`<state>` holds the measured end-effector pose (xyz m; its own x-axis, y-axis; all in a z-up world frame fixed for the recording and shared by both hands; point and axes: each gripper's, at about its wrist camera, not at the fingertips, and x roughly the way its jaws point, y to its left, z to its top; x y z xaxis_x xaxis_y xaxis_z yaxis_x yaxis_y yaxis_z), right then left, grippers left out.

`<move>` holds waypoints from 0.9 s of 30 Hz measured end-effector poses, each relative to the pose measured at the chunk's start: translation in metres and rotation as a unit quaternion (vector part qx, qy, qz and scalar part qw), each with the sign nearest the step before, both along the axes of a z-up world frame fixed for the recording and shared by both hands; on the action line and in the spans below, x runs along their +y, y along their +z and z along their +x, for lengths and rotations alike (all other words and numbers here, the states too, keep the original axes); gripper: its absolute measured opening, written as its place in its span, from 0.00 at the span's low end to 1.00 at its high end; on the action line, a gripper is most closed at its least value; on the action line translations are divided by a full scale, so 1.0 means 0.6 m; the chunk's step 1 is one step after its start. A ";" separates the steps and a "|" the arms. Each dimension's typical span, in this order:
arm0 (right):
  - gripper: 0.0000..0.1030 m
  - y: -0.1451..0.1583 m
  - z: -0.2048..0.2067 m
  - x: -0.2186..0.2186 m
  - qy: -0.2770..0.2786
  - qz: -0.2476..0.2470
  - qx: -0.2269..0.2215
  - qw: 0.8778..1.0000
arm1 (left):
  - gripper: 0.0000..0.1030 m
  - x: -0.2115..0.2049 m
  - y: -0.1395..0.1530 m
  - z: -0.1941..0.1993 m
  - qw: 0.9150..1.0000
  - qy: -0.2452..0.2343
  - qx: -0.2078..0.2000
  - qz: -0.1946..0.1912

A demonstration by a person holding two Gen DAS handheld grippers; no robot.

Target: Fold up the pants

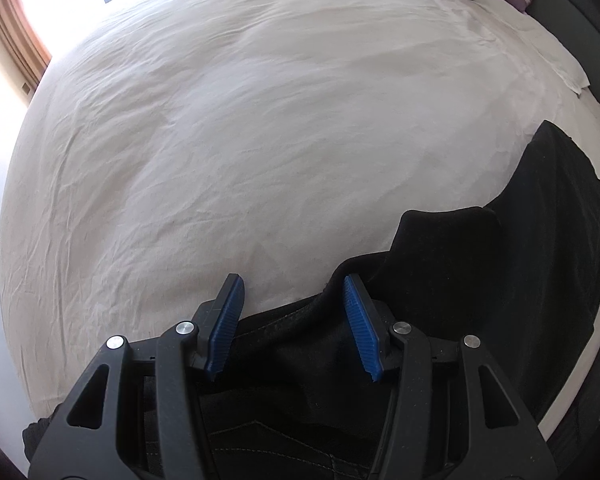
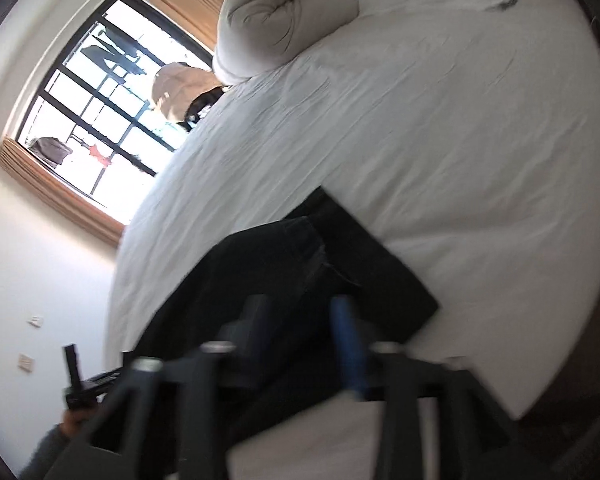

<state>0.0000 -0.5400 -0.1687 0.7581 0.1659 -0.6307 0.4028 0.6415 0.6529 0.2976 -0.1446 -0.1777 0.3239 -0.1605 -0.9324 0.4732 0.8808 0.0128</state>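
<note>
Your pants (image 1: pixel 480 280) lie dark and bunched at the near edge of the bed (image 1: pixel 260 120), with one leg running off toward the bed's right side. Your left gripper (image 1: pixel 294 312) points steeply down over the heap; its jaws stand apart, cloth beneath and between them, but the blue pads (image 1: pixel 358 320) press on nothing. Your right gripper (image 2: pixel 300 344) is blurred; its jaws look apart too, above a flat folded-looking part of the pants, and nothing seems held there.

The risk, as I judge it: with neither side clamped, the heap can slide off the bed's near edge if you nudge it. If you close the left jaws here, you may catch several layers at once, and the fold comes out crooked. A fast right-hand move could also drag the flat part out of line.
</note>
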 end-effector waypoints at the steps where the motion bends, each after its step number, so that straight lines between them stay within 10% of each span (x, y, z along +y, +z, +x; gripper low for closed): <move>1: 0.66 -0.006 0.007 -0.007 -0.005 0.013 0.002 1.000 | 0.49 0.000 0.000 -0.001 1.000 0.001 0.000 0.001; 5: 0.65 -0.059 0.014 -0.018 -0.038 0.142 0.042 0.988 | 0.49 0.001 0.000 -0.002 1.000 0.005 0.000 0.000; 12: 0.60 -0.093 0.021 0.007 -0.054 0.174 0.019 0.983 | 0.49 0.002 0.001 -0.007 1.000 0.006 0.000 0.002; 18: 0.09 -0.089 0.061 0.002 -0.051 0.160 0.013 0.986 | 0.49 0.004 0.000 -0.008 1.000 0.008 0.000 0.000; 27: 0.05 0.087 0.109 0.022 -0.002 0.032 -0.071 0.997 | 0.49 0.003 -0.003 -0.009 1.000 0.013 -0.002 0.000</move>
<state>0.0651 -0.5269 -0.1163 0.8398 0.1992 -0.5051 0.3052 0.5963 0.7425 0.2925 -0.1425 -0.1795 0.3322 -0.1524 -0.9308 0.4499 0.8930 0.0143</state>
